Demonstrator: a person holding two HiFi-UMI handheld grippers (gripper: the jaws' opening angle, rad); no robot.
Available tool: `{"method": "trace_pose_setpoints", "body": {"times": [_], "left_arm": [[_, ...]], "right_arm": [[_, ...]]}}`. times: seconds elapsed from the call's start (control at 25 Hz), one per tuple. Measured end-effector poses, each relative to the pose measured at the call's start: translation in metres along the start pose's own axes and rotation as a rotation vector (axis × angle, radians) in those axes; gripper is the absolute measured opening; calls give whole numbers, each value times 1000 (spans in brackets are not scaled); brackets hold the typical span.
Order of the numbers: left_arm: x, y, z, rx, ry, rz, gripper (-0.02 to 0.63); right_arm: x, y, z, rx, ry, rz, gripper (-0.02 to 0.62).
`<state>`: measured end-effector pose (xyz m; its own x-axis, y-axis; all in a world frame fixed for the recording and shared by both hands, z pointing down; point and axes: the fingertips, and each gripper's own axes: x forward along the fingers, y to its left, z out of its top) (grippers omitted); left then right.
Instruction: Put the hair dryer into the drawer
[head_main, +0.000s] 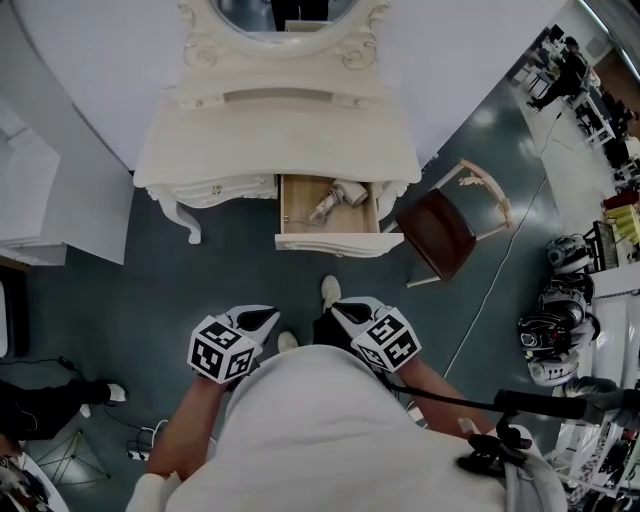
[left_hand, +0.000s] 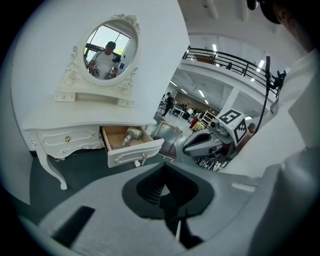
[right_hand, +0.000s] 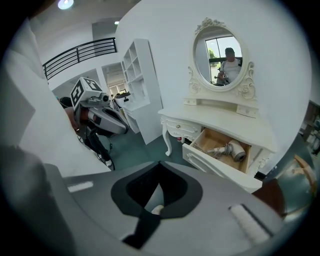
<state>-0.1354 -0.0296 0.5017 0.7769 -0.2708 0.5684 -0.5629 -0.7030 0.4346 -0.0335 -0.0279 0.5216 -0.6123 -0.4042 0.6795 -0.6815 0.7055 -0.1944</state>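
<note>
The hair dryer (head_main: 338, 197) lies inside the open drawer (head_main: 327, 240) of the white dressing table (head_main: 280, 130). It also shows in the left gripper view as the hair dryer (left_hand: 129, 136) and in the right gripper view as the hair dryer (right_hand: 229, 149). My left gripper (head_main: 268, 314) and right gripper (head_main: 338, 310) are held close to my body, well back from the drawer. Both are shut with nothing between the jaws. Each gripper view looks toward the table from a distance, past my own left gripper (left_hand: 165, 189) and right gripper (right_hand: 157, 192).
A chair with a brown seat (head_main: 440, 232) stands just right of the drawer. The oval mirror (head_main: 285, 12) tops the table. A white shelf unit (right_hand: 140, 85) stands left of the table. Equipment (head_main: 560, 335) crowds the right side. My shoes (head_main: 330, 290) rest on the dark floor.
</note>
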Motion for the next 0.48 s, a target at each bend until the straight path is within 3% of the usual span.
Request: {"method": "trace_pose_setpoints", "body": {"times": [0.48], "left_arm": [[-9, 0, -1, -10, 15, -4, 3]], "right_arm": [[6, 10, 4, 7, 6, 14, -2]]}}
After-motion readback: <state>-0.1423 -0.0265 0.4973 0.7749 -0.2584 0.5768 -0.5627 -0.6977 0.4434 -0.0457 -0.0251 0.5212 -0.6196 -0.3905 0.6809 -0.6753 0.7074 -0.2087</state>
